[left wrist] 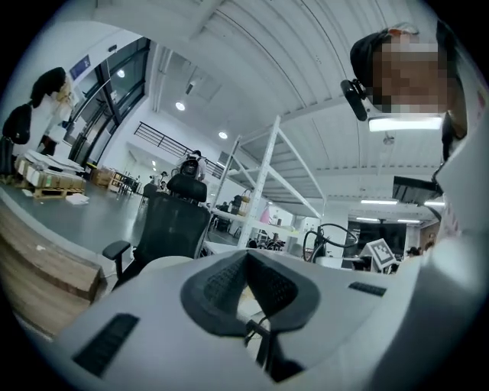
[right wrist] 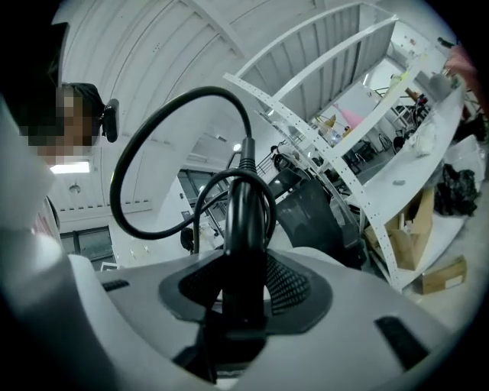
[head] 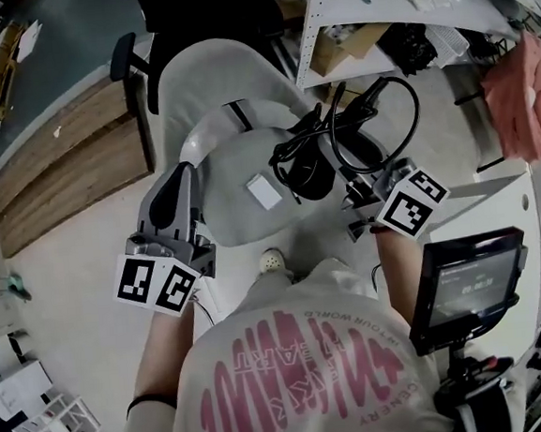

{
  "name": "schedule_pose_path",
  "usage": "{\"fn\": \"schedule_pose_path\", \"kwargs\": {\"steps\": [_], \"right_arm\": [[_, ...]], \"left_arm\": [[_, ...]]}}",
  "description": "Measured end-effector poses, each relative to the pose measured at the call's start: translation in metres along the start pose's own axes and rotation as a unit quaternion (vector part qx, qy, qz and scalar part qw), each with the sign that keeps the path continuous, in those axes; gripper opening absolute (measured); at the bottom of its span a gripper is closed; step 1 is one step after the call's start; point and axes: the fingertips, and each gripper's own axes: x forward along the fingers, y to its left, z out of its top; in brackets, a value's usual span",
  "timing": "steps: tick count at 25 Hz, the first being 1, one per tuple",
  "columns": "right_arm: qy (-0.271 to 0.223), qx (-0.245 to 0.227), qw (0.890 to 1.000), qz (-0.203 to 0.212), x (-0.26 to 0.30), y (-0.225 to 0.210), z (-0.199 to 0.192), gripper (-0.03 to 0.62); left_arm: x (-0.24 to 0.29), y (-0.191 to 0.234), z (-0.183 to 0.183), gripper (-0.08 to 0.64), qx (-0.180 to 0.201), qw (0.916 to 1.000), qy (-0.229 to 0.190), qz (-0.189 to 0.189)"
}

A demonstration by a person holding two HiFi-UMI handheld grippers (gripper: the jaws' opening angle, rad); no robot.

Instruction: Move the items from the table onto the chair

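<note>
The right gripper (right wrist: 243,263) clamps the coiled black cable (head: 306,165) over the chair (head: 224,219) seat's right edge; it is likely light and floppy, best held at the bundle; the left gripper (left wrist: 246,258) is closed and empty.

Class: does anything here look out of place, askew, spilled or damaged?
The black cable clamped in the right gripper arcs up in a loose, untidy loop, with more bunched over the white chair seat. Nothing looks spilled or damaged.

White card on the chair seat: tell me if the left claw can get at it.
Probably yes. The white card lies uncovered beside the black cables, and the left claw hovers close with nothing between.
</note>
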Motion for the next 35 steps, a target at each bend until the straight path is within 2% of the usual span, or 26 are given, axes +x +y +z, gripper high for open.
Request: {"fn": "schedule_pose_path", "kwargs": {"steps": [6,13,18,23,26,28,33,35], "right_arm": [[0.084,0.011,0.996,0.001,0.057,-0.034,-0.048,0.169],[0.199,0.002,0.980,-0.010,0.091,-0.075,-0.112,0.169],[0.290,-0.007,0.956,-0.032,0.086,-0.124,-0.174,0.169],[0.367,-0.031,0.929,-0.039,0.083,-0.156,-0.225,0.169],[0.420,-0.057,0.905,-0.036,0.081,-0.163,-0.256,0.169],[0.461,-0.092,0.882,-0.028,0.080,-0.167,-0.278,0.169],[0.561,-0.190,0.806,-0.008,0.070,-0.170,-0.329,0.169],[0.584,-0.219,0.781,-0.006,0.066,-0.170,-0.343,0.169]], "left_arm": [[-0.001,0.051,-0.022,0.008,-0.038,0.9977,0.013,0.055],[-0.018,0.085,-0.038,0.008,-0.076,0.9883,0.030,0.128],[-0.036,0.096,-0.073,0.008,-0.107,0.9754,0.056,0.184],[-0.044,0.098,-0.106,0.008,-0.129,0.9669,0.084,0.203],[-0.048,0.097,-0.115,0.008,-0.138,0.9623,0.093,0.215],[-0.048,0.098,-0.120,0.008,-0.141,0.9606,0.095,0.220],[-0.053,0.100,-0.124,0.008,-0.142,0.9556,0.099,0.239],[-0.059,0.101,-0.125,0.008,-0.143,0.9525,0.101,0.250]]}}
